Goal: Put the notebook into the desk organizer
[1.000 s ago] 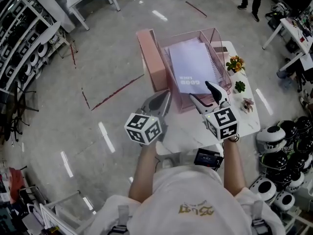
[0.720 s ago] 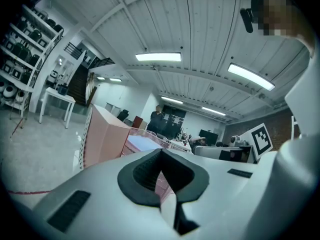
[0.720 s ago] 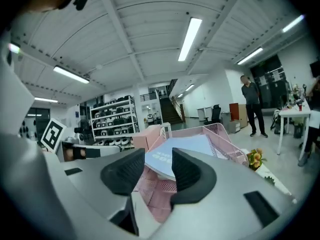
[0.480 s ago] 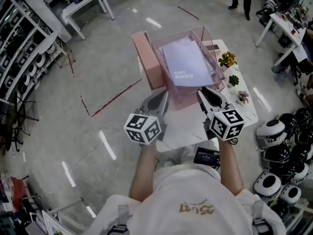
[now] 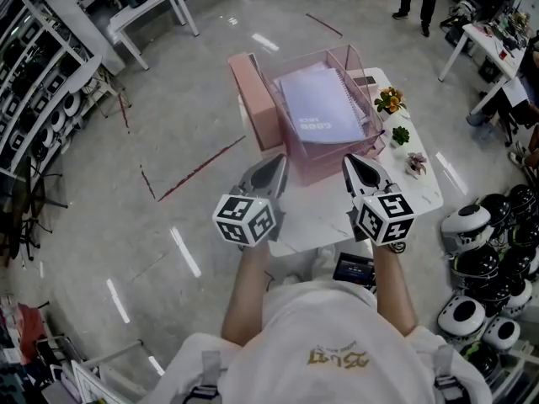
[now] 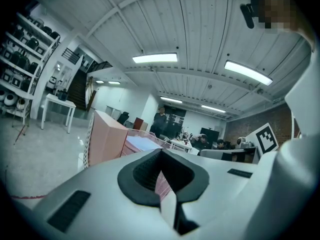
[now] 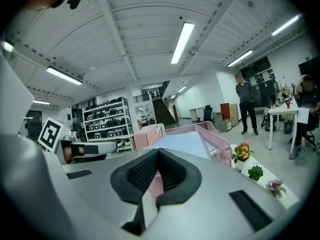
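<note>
Notebook [image 5: 322, 112] lies flat inside the pink desk organizer [image 5: 255, 99], lilac cover up, its spiral edge toward the organizer's right wall. The placing looks done to me. My left tongs [image 5: 268, 173] hang just short of the organizer's near wall, closed tight with nothing between them. My right tongs [image 5: 358, 171], also short of that near wall, are pressed fully together and empty too. Neither touches the organizer or the notebook. The organizer stands on the white counter [image 5: 413, 194], with small potted plants [image 5: 389, 101] to its right. I judge little is left, perhaps only checking that the notebook sits square.
</note>
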A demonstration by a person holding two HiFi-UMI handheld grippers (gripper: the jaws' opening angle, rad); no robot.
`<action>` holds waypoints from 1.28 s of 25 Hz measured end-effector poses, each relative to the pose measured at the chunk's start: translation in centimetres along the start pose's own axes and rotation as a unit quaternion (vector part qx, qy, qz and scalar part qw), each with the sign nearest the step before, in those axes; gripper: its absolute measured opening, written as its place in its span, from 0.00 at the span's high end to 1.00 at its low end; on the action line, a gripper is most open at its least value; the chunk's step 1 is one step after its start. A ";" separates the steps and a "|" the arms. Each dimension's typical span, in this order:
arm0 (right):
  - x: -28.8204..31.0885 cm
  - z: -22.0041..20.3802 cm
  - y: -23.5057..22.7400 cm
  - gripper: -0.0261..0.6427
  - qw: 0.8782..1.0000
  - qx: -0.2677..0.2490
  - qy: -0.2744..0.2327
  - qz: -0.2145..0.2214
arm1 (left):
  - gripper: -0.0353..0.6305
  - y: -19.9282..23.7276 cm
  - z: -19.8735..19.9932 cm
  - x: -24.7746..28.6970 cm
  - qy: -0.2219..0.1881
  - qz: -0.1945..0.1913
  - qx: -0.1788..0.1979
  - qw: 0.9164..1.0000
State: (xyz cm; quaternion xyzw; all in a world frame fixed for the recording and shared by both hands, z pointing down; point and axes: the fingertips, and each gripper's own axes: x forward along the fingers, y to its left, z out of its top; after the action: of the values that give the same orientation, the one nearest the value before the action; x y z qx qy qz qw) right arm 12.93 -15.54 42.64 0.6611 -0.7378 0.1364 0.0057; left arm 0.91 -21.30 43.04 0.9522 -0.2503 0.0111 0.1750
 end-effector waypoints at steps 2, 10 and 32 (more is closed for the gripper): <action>-0.1 -0.1 0.0 0.94 1.000 -0.002 0.000 -0.002 | 0.92 -0.1 -0.1 -0.1 0.000 0.000 0.001 1.000; -0.6 -0.4 -0.2 0.94 1.000 -0.001 0.003 -0.005 | 0.92 -0.6 -0.4 -0.5 0.002 0.000 0.000 1.000; -0.6 -1.4 -0.3 0.94 1.000 -0.002 0.016 0.001 | 0.92 -1.0 -0.7 -0.4 0.005 0.000 -0.006 1.000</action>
State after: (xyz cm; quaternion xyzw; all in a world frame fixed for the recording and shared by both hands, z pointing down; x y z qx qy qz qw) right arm 13.05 -14.66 43.88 0.6579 -0.7386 0.1457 0.0187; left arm 1.05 -20.08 43.34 0.9510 -0.2500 0.0142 0.1815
